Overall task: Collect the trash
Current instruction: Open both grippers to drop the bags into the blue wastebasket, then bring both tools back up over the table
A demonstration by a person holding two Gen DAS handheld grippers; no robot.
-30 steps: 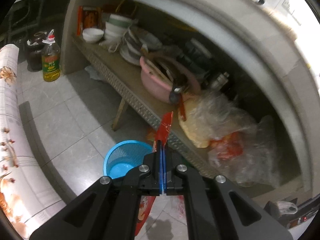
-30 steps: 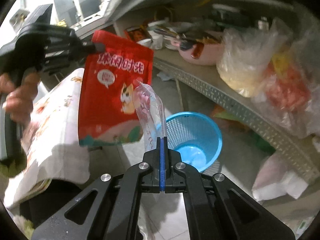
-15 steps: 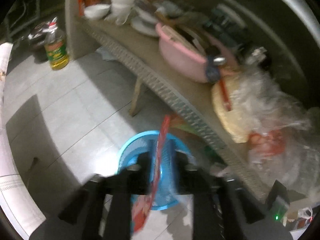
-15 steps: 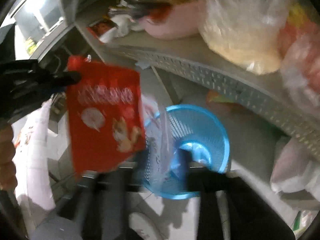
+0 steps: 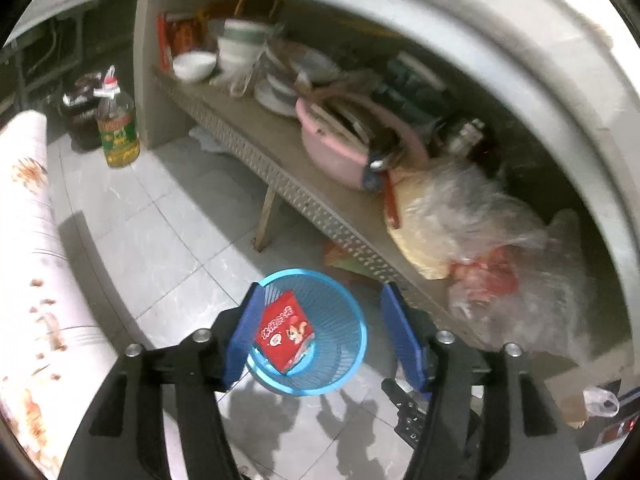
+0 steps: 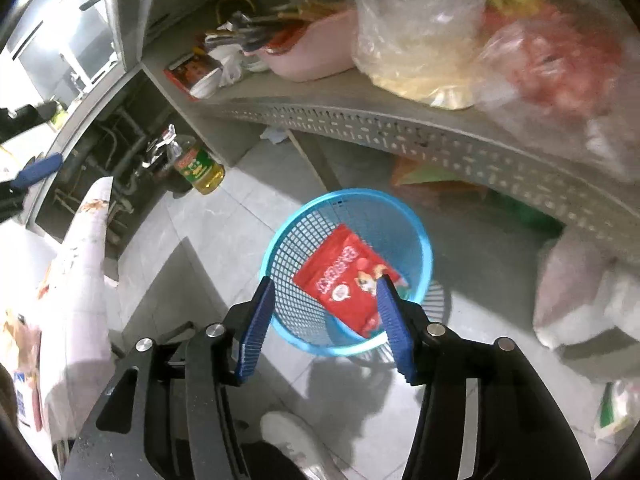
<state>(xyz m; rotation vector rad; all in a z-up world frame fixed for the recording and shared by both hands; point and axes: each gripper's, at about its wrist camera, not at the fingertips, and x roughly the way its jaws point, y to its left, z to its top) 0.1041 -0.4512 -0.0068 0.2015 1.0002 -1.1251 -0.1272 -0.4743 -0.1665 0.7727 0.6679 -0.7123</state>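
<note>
Both tools hang tilted downward over the tiled floor: the left gripper [image 5: 322, 300] has just been opening its blue-padded jaws and they stand well apart with nothing between them, and the right gripper [image 6: 325, 284] has just been parting its jaws too, now wide and empty. Below them the round blue plastic mesh basket [image 5: 352, 354] [image 6: 420, 240] stands on the pale grey floor tiles [image 5: 132, 216], and the flat red snack packet with a cartoon cat [image 5: 285, 330] [image 6: 344, 280] lies slanted inside it, leaning on the basket wall. Open floor runs left of the basket; to its right the long perforated metal shelf [image 5: 248, 152] [image 6: 400, 128] juts close, its thin leg standing just beyond the basket. On the shelf sit a pink plastic basin full of utensils [image 5: 332, 152] and bulging clear plastic bags [image 5: 480, 240]. A yellow cooking-oil bottle [image 5: 118, 132] stands well apart, and a cloth-covered table edge [image 5: 36, 248] hems in the left side
</note>
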